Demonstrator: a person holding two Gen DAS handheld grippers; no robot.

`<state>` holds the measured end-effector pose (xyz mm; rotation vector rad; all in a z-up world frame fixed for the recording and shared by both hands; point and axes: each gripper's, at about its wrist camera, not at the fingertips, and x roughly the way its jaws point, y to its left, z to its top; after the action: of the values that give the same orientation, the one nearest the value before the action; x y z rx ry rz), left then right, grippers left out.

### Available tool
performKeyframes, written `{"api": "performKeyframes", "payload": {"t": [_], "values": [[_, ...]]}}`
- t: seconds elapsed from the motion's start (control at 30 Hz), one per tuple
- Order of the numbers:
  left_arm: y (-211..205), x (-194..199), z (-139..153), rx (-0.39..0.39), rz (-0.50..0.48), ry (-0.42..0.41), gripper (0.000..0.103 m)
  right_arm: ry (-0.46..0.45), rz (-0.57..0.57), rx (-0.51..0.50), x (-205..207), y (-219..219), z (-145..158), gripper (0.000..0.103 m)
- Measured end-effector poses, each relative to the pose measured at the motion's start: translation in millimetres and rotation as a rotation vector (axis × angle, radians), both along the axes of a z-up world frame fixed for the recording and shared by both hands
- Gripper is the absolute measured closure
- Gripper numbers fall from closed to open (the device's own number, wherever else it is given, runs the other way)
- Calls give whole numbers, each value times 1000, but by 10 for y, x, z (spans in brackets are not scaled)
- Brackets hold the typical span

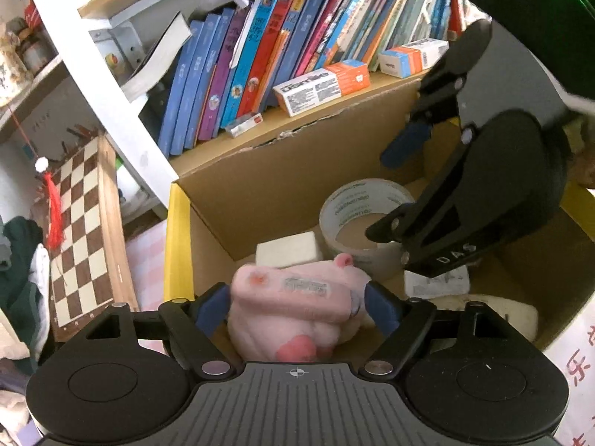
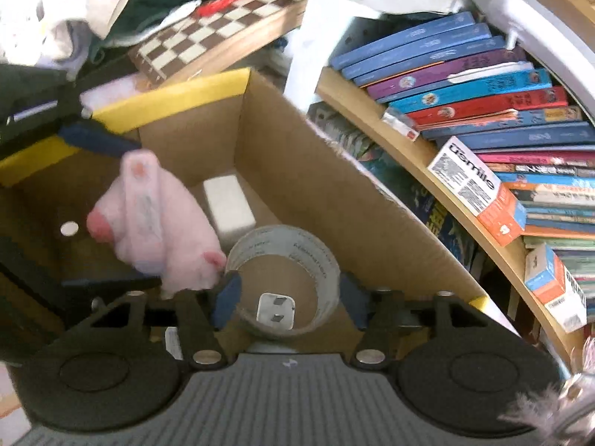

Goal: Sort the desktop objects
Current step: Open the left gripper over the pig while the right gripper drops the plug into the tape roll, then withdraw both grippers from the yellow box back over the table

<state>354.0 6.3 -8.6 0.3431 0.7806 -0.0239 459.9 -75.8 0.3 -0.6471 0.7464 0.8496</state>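
A pink plush pig (image 1: 297,297) hangs over the open cardboard box (image 1: 178,241), with my left gripper (image 1: 297,308) shut on its sides. In the right wrist view the same pig (image 2: 160,223) sits between the left gripper's fingers (image 2: 96,137) above the box (image 2: 167,100). My right gripper (image 2: 290,297) stands open just above a roll of clear tape (image 2: 319,256) on the box floor. A white plug (image 2: 275,308) lies inside the roll. From the left wrist view the right gripper (image 1: 394,189) hovers over the tape (image 1: 357,200), apart from it.
A white block (image 1: 288,251) lies on the box floor by the tape, and more white items (image 1: 435,282) lie at the right. A bookshelf (image 1: 334,111) with books and small cartons stands behind the box. A chessboard (image 1: 81,230) and clothes (image 1: 18,260) lie to the left.
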Motion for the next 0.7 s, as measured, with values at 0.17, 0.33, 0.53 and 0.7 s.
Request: {"api": "performKeyframes", "payload": {"t": [0.17,0.33,0.53,0.7], "values": [[-30,-95,77,13,-3,-47,14,-17,-38,73,-90,-138,119,29],[-33,-287,262,4,3,-133,10,-40,-85,168,-182,-309,313,24],[-5,-558,474,-26,33,-214,8,-68,-150,263,-353,-492,513,21],[21,-828,605,-66,57,-250,8,-101,-215,321,-608,-621,657,19]]}}
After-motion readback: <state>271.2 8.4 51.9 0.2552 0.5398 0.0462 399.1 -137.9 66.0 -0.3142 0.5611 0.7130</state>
